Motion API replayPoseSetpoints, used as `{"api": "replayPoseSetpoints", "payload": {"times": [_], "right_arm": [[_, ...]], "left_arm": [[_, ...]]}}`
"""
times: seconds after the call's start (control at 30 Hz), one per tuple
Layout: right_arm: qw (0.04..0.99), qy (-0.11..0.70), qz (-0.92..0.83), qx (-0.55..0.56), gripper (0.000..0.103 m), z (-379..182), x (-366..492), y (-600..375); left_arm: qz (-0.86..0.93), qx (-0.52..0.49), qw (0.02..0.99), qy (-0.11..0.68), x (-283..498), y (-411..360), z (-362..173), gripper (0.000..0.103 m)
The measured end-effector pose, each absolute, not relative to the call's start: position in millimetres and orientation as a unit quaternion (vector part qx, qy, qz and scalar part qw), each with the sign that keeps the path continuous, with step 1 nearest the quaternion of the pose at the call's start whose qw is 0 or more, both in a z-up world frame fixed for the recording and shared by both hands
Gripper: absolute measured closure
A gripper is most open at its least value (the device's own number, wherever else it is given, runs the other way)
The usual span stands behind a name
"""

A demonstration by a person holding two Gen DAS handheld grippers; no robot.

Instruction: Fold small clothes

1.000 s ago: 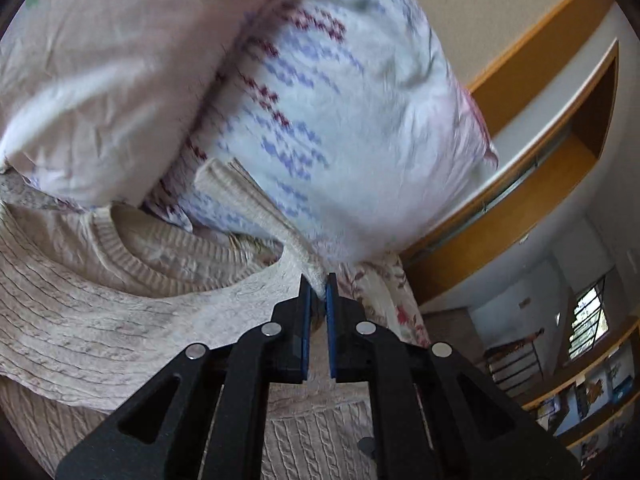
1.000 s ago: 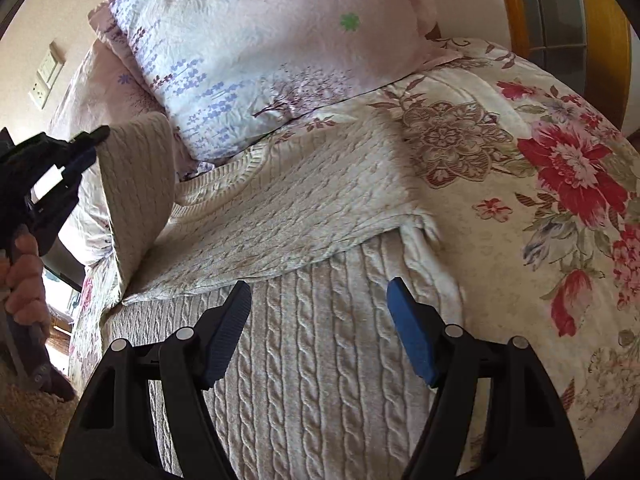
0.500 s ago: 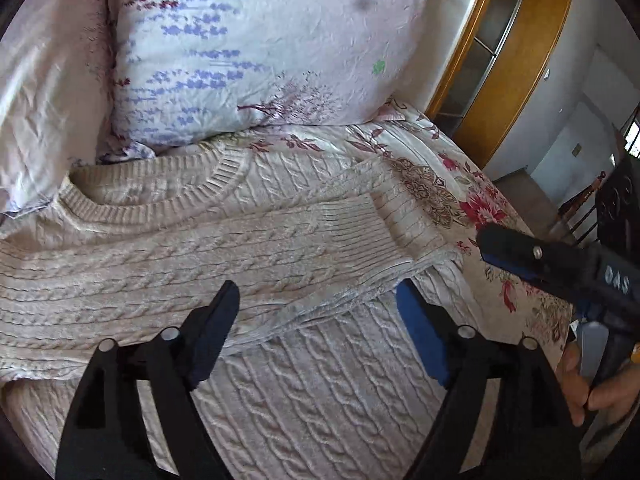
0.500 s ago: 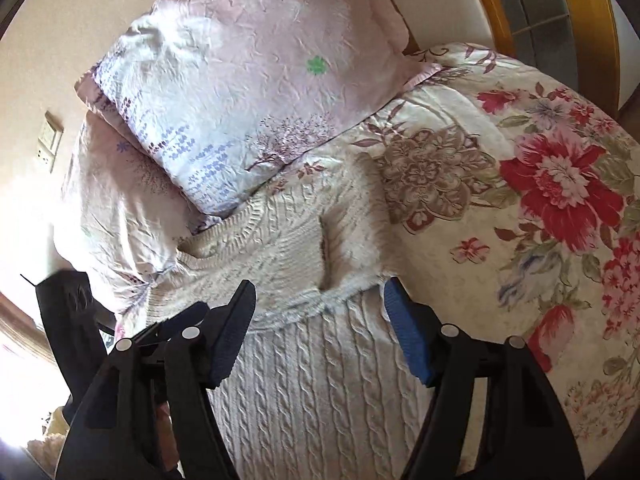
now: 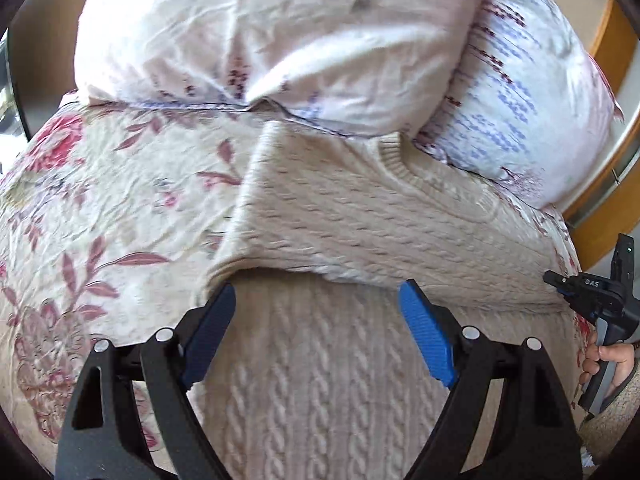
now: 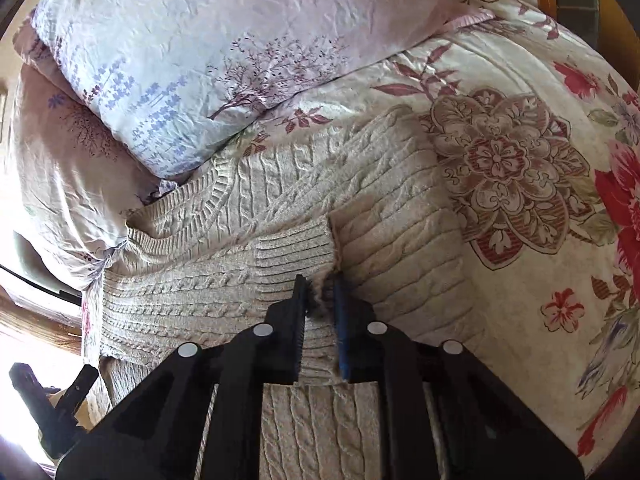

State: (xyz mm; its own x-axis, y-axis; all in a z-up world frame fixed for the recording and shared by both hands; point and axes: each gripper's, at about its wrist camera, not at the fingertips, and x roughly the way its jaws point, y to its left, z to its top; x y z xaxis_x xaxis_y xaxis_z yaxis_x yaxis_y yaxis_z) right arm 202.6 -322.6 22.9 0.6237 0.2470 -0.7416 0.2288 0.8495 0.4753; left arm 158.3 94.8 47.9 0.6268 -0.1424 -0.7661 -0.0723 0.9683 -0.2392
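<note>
Pinching a fold of the cream cable-knit sweater (image 6: 280, 264), the right claw (image 6: 320, 284) has just closed. Left claw (image 5: 316, 300) spread wide above sweater, gripping nothing, on the floral bed (image 5: 100, 200).

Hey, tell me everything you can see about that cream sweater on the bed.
The sweater is a cream cable knit with a ribbed round collar and ribbed cuffs. It lies flat on the floral bedspread, collar towards the pillows, sleeves folded across the chest. The right gripper has just closed, pinching knit at a sleeve cuff. The left gripper hovers open over the body.
</note>
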Motion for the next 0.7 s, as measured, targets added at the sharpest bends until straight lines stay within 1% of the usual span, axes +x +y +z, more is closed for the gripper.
{"api": "replayPoseSetpoints", "payload": {"times": [0.07, 0.13, 0.2, 0.23, 0.27, 0.3, 0.33, 0.37, 0.4, 0.43, 0.47, 0.6, 0.67, 0.7], "right_arm": [[0.866, 0.419, -0.012, 0.273, 0.095, 28, 202, -324], [0.86, 0.427, -0.021, 0.28, 0.095, 25, 205, -325], [0.851, 0.433, -0.02, 0.296, 0.092, 22, 203, -326], [0.848, 0.432, -0.017, 0.308, 0.083, 22, 200, -327], [0.846, 0.428, -0.015, 0.317, 0.064, 23, 196, -328], [0.847, 0.422, -0.015, 0.324, 0.056, 24, 191, -328], [0.849, 0.413, -0.013, 0.329, 0.051, 26, 184, -330], [0.85, 0.407, -0.011, 0.333, 0.051, 28, 179, -331], [0.851, 0.403, -0.011, 0.336, 0.051, 30, 175, -332], [0.852, 0.398, -0.011, 0.339, 0.051, 32, 171, -334], [0.853, 0.394, -0.013, 0.341, 0.051, 34, 167, -337], [0.855, 0.38, -0.033, 0.352, 0.051, 38, 149, -352], [0.854, 0.375, -0.044, 0.357, 0.051, 38, 142, -358], [0.854, 0.372, -0.051, 0.36, 0.051, 37, 137, -363]], "left_arm": [[0.0, -0.125, 0.893, 0.433, 154, 110, 44, 0.02], [0.011, -0.111, 0.894, 0.435, 152, 119, 40, 0.021], [0.017, -0.094, 0.895, 0.435, 152, 123, 36, 0.021], [0.018, -0.089, 0.895, 0.436, 154, 124, 34, 0.024], [0.019, -0.086, 0.894, 0.439, 157, 125, 32, 0.028], [0.021, -0.081, 0.893, 0.442, 161, 126, 29, 0.032], [0.024, -0.076, 0.891, 0.447, 165, 126, 26, 0.04], [0.024, -0.075, 0.888, 0.452, 169, 127, 23, 0.05], [0.022, -0.075, 0.885, 0.459, 172, 128, 20, 0.056], [0.022, -0.073, 0.882, 0.466, 177, 129, 16, 0.065], [0.023, -0.067, 0.879, 0.472, 180, 128, 12, 0.07], [0.019, -0.033, 0.883, 0.468, 187, 124, 10, 0.077], [0.016, -0.02, 0.884, 0.466, 189, 122, 9, 0.087], [0.018, -0.018, 0.885, 0.464, 191, 122, 8, 0.088]]}}
